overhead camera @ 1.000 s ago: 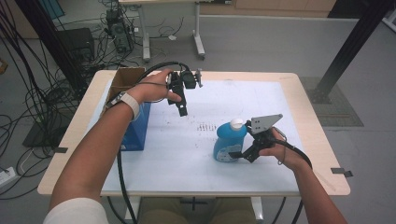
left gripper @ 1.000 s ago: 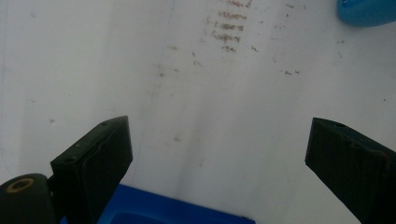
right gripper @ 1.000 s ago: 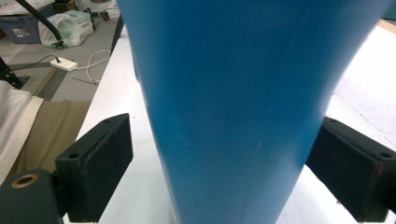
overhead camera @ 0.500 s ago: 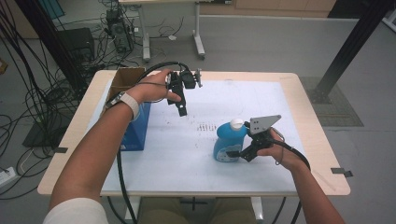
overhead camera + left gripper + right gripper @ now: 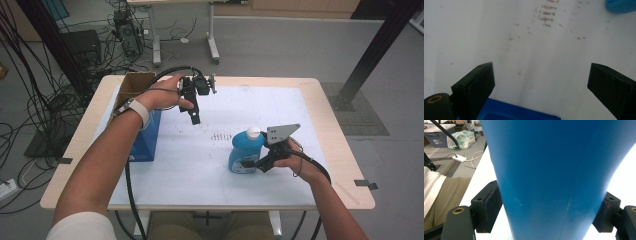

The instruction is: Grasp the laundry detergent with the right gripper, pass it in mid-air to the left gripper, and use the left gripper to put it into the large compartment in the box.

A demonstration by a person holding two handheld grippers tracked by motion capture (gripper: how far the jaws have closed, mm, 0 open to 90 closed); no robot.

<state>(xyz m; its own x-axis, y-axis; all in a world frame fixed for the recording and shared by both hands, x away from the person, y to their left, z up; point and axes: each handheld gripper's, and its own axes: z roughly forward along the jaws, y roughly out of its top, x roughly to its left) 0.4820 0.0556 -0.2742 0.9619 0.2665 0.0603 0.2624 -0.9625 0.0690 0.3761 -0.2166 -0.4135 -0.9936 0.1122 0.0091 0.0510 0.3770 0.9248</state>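
A blue bottle (image 5: 245, 152) with a white cap (image 5: 253, 132) stands upright on the white table sheet (image 5: 210, 165), right of centre. My right gripper (image 5: 252, 164) comes in level from the right. Its jaws have just been closing on the bottle's lower body. In the right gripper view both pads (image 5: 489, 207) touch the sides of the bottle (image 5: 554, 165). My left gripper (image 5: 195, 119) hangs above the sheet at the back left and points down, open, with nothing between its jaws (image 5: 540, 85). The bottle's edge (image 5: 621, 5) peeks in at the top right of the left gripper view.
An open blue box (image 5: 147, 137) with brown flaps stands at the table's left side, and its edge (image 5: 519, 113) lies just under the left gripper. Faint reddish marks (image 5: 220, 135) dot the sheet's middle. Cables and stands crowd the floor behind the table.
The right gripper's jaws have drawn in against the blue bottle. Both hands and the bottle stay where they were.
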